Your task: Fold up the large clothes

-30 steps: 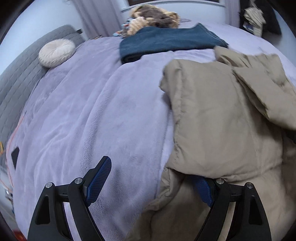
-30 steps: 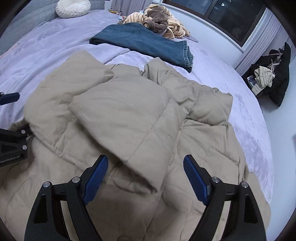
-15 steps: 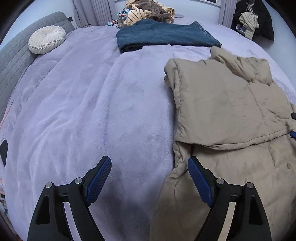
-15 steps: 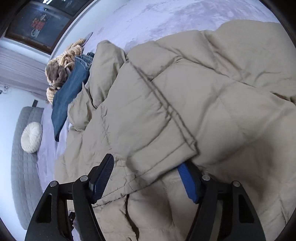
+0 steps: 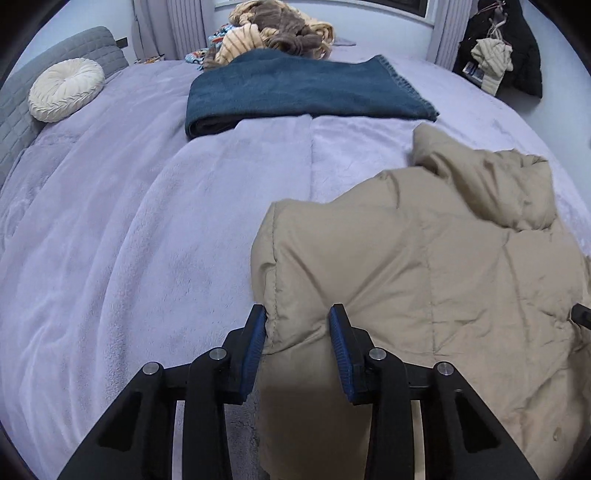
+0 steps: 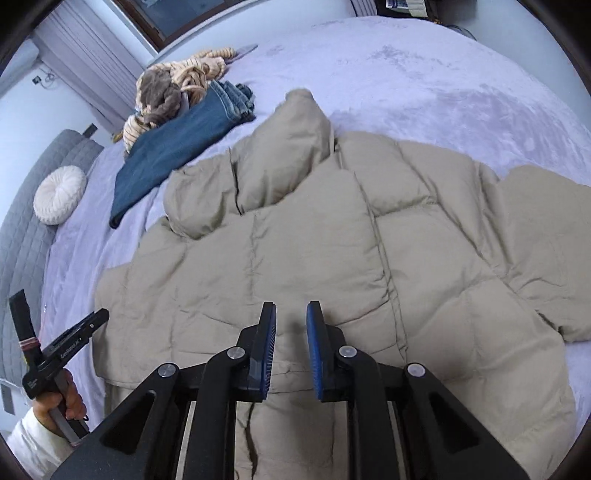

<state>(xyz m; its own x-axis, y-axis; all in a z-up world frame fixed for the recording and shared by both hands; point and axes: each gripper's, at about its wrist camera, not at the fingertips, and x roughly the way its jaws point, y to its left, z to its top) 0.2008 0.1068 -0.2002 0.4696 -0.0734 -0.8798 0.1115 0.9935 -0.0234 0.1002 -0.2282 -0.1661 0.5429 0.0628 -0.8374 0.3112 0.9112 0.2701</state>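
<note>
A beige puffer jacket lies spread on the lilac bed cover, its hood pointing to the far side. My left gripper sits at the jacket's left folded edge. Its jaws are closing, and the blue pads pinch a bulge of that edge. In the right wrist view a hand in a white sleeve holds this gripper at the jacket's left side. My right gripper is over the jacket's near middle. Its jaws are closing to a narrow gap with jacket fabric between them.
Folded blue jeans lie beyond the jacket, with a heap of striped and brown clothes behind them. A round white cushion rests against the grey headboard on the left. Dark clothing hangs at the far right.
My left gripper slid right from the bare cover onto the jacket's edge and its jaws narrowed around it. My right gripper rolled back upright and its jaws drew close together on the jacket.
</note>
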